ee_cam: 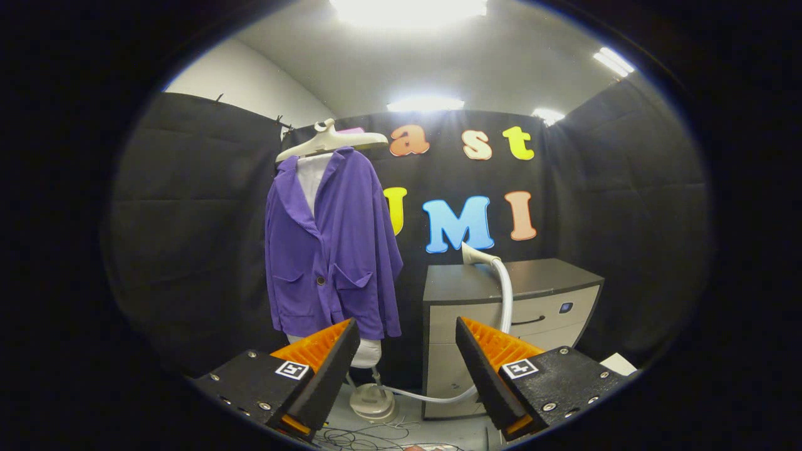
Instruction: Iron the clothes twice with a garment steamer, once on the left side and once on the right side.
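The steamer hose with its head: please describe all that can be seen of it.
The steamer hose is white and looks like flexible plastic. It starts at the rounded white steamer base on the floor below the purple jacket, runs low along the floor, then climbs the front of the grey cabinet. Its flared head lies on the cabinet top, pointing toward the jacket. The open gripper does not touch it.

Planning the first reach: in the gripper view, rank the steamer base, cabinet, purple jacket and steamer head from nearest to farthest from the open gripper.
Gripper open, holding nothing.
1. Steamer base, on the floor just ahead of the fingers, low.
2. Cabinet front, ahead to the right.
3. Purple jacket on its hanger, left, and steamer head on the cabinet top: too close to call.
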`<state>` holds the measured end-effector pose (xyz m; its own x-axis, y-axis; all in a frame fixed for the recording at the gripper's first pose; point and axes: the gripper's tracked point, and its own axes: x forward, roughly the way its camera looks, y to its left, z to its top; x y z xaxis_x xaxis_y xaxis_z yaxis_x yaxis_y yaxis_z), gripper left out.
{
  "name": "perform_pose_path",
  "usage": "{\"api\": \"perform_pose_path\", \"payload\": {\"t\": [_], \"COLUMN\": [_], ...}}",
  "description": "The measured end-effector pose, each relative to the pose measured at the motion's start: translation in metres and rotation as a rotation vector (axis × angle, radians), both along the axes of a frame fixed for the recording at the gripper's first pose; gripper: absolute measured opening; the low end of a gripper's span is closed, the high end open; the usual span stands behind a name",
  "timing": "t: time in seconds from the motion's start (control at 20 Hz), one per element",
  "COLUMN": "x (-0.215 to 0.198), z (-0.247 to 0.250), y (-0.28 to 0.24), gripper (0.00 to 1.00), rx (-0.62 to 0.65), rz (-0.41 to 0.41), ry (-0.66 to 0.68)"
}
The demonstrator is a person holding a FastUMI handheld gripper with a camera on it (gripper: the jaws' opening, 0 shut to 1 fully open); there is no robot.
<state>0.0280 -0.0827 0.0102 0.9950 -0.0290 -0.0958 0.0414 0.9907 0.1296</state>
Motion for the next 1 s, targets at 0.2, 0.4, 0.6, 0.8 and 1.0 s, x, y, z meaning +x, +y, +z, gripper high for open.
{"api": "perform_pose_path", "payload": {"t": [0.2,0.4,0.6,0.8,1.0], "x": [0.045,0.105,0.173,0.236,0.298], "z": [0.017,0.025,0.038,0.053,0.057], "y": [-0.06,-0.102,-0.136,-0.168,-0.199], "gripper": [0.95,0.95,0.95,0.94,0.93], "rx": [-0.026,-0.014,0.023,0.067,0.119], "rz": [-0.062,-0.062,-0.029,0.009,0.038], "ry": [-0.03,-0.041,-0.047,-0.076,-0.061]}}
